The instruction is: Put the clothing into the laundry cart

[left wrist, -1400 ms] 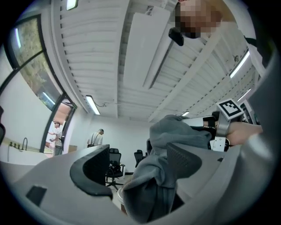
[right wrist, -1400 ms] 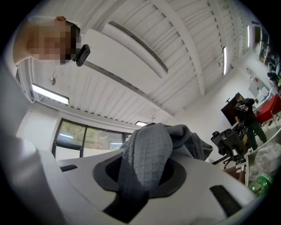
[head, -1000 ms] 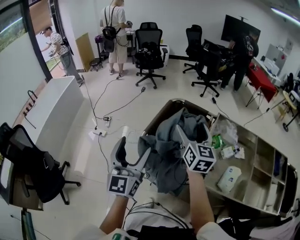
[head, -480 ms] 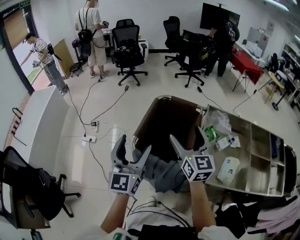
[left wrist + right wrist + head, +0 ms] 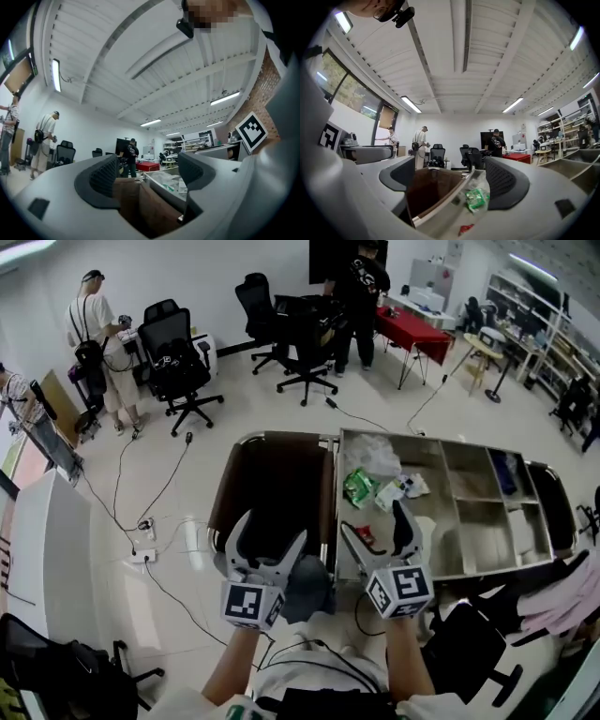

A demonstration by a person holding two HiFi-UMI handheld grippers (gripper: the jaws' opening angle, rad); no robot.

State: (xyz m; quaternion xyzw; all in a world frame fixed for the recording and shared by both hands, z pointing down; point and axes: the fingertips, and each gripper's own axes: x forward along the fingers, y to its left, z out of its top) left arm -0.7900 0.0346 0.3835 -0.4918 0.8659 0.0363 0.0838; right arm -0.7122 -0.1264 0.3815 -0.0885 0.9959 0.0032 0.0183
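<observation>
The left gripper (image 5: 270, 535) and the right gripper (image 5: 375, 521) are both wide open and hold nothing. They are side by side over the near end of the laundry cart (image 5: 281, 435). The grey clothing (image 5: 307, 585) sits in a lump at the near edge of the cart's brown bag (image 5: 277, 488), just beside the left gripper and not between any jaws, and I cannot tell if it is all the way in. Next to the bag is a metal tray (image 5: 450, 444) with a green packet (image 5: 357, 487) in it.
</observation>
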